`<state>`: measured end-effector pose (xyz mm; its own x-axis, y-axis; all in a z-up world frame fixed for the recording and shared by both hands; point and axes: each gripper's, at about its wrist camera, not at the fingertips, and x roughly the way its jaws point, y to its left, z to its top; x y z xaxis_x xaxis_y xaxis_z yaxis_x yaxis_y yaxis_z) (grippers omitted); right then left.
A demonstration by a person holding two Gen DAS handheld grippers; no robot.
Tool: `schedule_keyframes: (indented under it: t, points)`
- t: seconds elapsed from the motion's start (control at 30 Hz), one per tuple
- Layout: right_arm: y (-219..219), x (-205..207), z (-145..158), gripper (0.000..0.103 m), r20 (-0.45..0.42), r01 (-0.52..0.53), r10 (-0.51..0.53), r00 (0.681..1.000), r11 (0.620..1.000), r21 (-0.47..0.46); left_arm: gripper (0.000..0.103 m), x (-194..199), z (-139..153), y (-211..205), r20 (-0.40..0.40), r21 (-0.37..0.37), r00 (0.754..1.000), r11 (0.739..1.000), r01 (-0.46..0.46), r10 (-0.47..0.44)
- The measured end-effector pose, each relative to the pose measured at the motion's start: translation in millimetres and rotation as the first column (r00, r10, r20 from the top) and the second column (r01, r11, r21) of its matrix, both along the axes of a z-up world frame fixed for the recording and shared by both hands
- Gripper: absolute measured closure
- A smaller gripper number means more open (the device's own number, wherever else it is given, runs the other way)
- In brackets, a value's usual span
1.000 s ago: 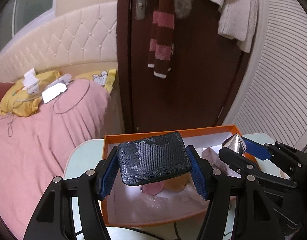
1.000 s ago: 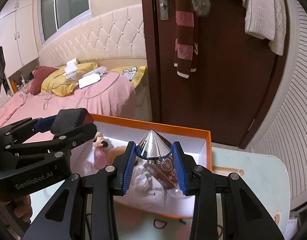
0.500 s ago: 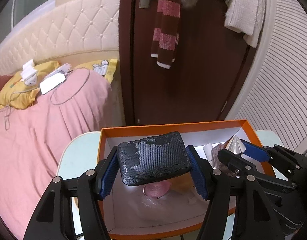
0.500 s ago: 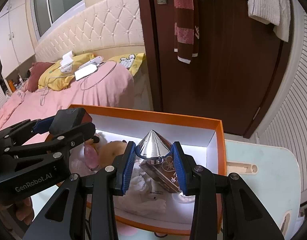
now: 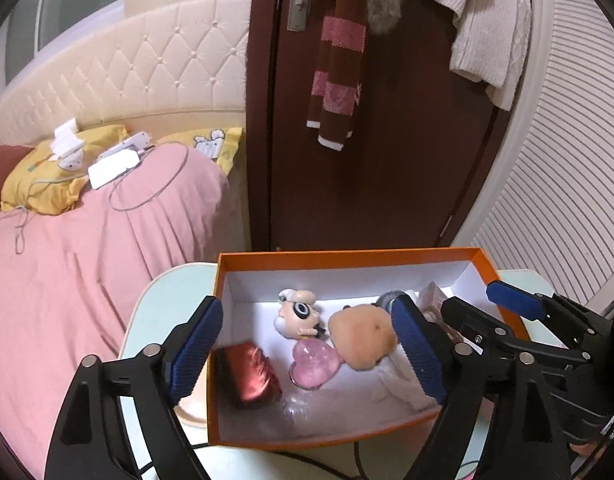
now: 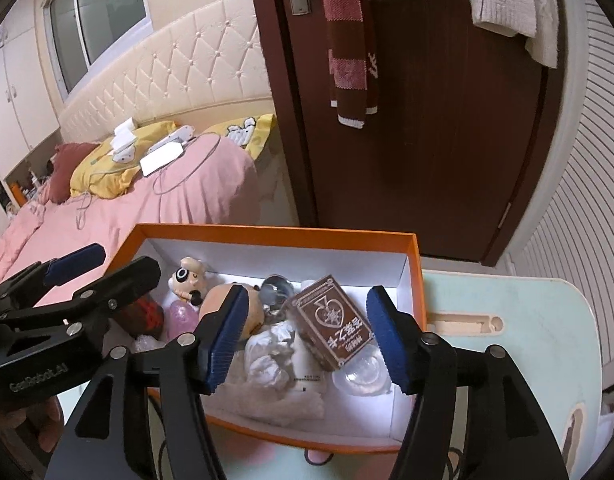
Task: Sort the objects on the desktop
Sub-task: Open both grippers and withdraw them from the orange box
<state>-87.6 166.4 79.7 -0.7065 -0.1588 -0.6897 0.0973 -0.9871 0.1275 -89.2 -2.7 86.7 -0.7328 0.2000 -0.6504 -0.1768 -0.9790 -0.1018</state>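
Hovering over the orange cardboard box with white lining (image 5: 403,255), the left gripper (image 5: 307,354) has its blue-padded jaws spread wide, holding nothing. The right gripper (image 6: 307,340) beside it is equally spread and empty above the same box. Inside lie a dark red shiny pouch (image 5: 251,374), a pink translucent heart (image 5: 313,364), a small cartoon figurine (image 5: 297,314), a tan round plush (image 5: 363,338) and a brown heart-printed card box (image 6: 331,330), tilted against crumpled white paper (image 6: 267,354). The box sits on a pale green tabletop (image 6: 507,320).
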Motion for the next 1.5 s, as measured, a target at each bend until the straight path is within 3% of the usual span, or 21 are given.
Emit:
schedule_keyframes:
  t: [0.6, 1.03, 1.2, 1.3, 1.37, 1.43, 1.5]
  points:
    - [-6.1, 67.6, 10.0, 0.04, -0.011, -0.025, 0.025, 1.0, 0.999, 0.022, 0.009, 80.5, 4.6, -3.1, -0.004, -0.048, 1.0, 0.999, 0.019, -0.019]
    - [6.2, 113.3, -32.3, 0.04, 0.066, 0.064, -0.069, 0.995, 0.995, 0.073, 0.009, 99.6, -51.0, -1.5, 0.093, -0.074, 0.995, 0.997, -0.031, 0.038]
    - [11.8, 120.3, -53.8, 0.04, 0.106, 0.1, -0.109, 0.988, 0.992, 0.082, 0.009, 93.8, -80.0, 3.4, 0.166, -0.118, 0.984, 0.992, -0.044, 0.064]
    - [13.5, 120.3, -59.2, 0.04, 0.113, 0.106, -0.116, 0.987, 0.99, 0.096, 0.001, 94.8, -84.9, 8.9, 0.146, -0.157, 0.987, 0.987, -0.039, 0.062]
    - [12.0, 120.2, -61.1, 0.034, 0.108, 0.102, -0.114, 0.988, 0.989, 0.108, 0.001, 94.7, -85.7, 8.5, 0.146, -0.147, 0.988, 0.989, -0.033, 0.054]
    - [7.8, 120.5, -64.9, 0.019, 0.106, 0.091, -0.106, 0.989, 0.987, 0.135, 0.0, 95.3, -86.4, 7.2, 0.143, -0.137, 0.988, 0.99, -0.035, 0.055]
    - [5.6, 121.9, -66.5, 0.018, 0.099, 0.086, -0.101, 0.99, 0.986, 0.145, 0.0, 97.4, -86.9, 5.6, 0.138, -0.137, 0.988, 0.99, -0.043, 0.062]
